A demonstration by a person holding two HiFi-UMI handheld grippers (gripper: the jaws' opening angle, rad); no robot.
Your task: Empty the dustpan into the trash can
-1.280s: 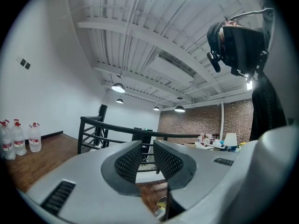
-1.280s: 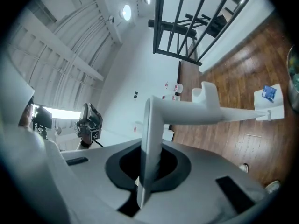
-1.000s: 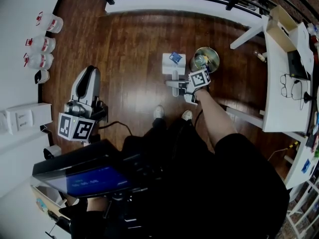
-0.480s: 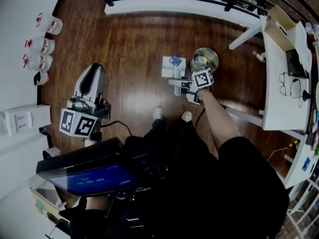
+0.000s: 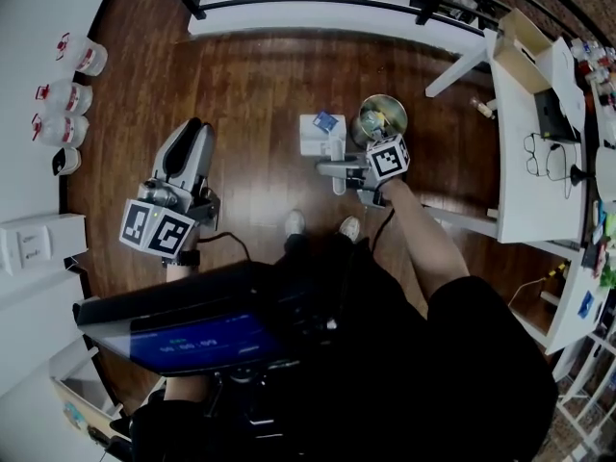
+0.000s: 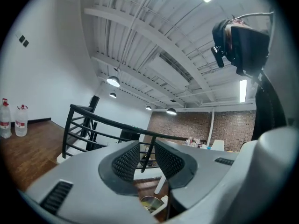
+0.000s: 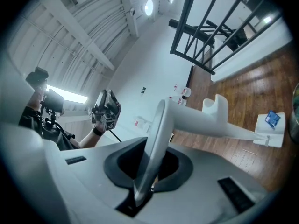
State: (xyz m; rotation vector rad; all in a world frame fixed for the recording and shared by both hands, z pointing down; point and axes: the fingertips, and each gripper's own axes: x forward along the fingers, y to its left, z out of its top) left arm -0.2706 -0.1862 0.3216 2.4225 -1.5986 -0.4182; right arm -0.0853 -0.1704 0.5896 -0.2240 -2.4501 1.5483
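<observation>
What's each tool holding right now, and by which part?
Right tool grips the dustpan by its handle's end, though its jaws have just been opening. Left tool holds nothing.

Left gripper (image 5: 195,135): held out at the person's left, roughly level, jaws slightly apart, nothing between them. Right arm (image 5: 423,243): stretched forward. Right gripper (image 5: 339,170): jaws have just been opening a little, pads pressing the dustpan handle (image 7: 196,120).

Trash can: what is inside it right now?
Some pale greenish rubbish shows inside the trash can. Whatever lies beneath that rubbish, and the can's bottom, is covered.
</observation>
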